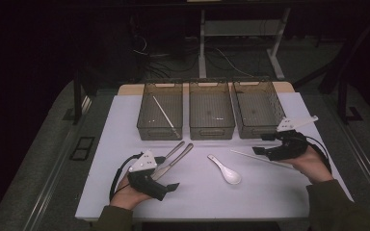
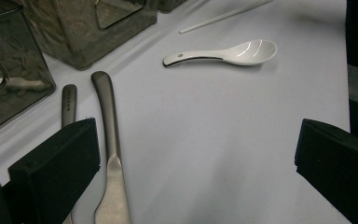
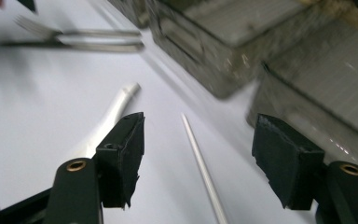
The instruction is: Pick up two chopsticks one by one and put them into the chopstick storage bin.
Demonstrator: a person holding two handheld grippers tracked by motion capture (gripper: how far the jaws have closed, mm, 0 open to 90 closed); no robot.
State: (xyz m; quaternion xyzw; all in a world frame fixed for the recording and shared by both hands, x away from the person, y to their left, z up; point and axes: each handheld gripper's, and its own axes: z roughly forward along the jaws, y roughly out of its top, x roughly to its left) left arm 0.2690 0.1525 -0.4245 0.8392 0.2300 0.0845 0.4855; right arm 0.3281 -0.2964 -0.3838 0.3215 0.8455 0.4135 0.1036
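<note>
Table (image 1: pixel 125 192) first: white, with three mesh bins (image 1: pixel 211 118) along its far edge, the left one already holding a chopstick (image 1: pixel 164 115). Nearer me lie a knife (image 2: pixel 112 154) and fork (image 2: pixel 68 105) side by side by my left hand-held gripper (image 1: pixel 171 185), a white spoon (image 1: pixel 226 171) in the middle, and a second chopstick (image 1: pixel 262 158) on the right, flat on the table just in front of the right bin.

My right hand-held gripper (image 3: pixel 198 154) is spread wide and empty, with that loose chopstick running between its jaws, untouched. My left hand-held gripper is also released, jaws far apart, nothing between the pads; the knife lies just beside its left jaw.

Risks, as I judge them: the chopstick is thin, round and lies flat, so if I close too high the pads could meet above it, or nip one edge and roll it away. It also sits off-centre, nearer my left jaw, so that pad might shove it sideways before the other arrives. The right bin is close, and I could knock it on the way up
</note>
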